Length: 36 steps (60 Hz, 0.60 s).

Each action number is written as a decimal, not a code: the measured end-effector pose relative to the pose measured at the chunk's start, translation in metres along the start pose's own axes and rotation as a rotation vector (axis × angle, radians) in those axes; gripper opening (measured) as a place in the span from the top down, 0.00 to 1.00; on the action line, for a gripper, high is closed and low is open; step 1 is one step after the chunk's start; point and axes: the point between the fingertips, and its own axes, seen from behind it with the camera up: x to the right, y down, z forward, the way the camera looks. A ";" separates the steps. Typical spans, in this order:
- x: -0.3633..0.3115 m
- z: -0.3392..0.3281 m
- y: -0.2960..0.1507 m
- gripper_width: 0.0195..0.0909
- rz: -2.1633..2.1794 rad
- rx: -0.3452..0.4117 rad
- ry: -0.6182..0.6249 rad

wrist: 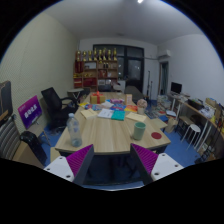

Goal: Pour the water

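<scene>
A clear water bottle [74, 128] stands near the left edge of the bench [105, 135], beyond the left finger and well apart from both; no writing on it can be read. The fingers [80, 158] of the gripper [112, 160] are spread open with nothing between them; papers [112, 113] and a small red lid [156, 135] lie further along the bench; a purple sign [29, 111] at the left is too small to read, and shelves [97, 66] line the back wall.

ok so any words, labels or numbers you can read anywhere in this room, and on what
None can be read.
Purple sign by the black chair: light marks, too small to read.
Papers and coloured items on the long wooden table: print too blurred.
Shelves on the back wall: labels not legible.
Gripper: open, holding nothing, no markings.
</scene>
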 end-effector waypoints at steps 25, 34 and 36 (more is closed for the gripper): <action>-0.128 0.018 0.030 0.11 -0.026 0.137 -0.041; -0.193 0.091 0.046 0.11 0.007 0.175 -0.077; -0.206 0.110 0.046 0.11 0.015 0.188 -0.084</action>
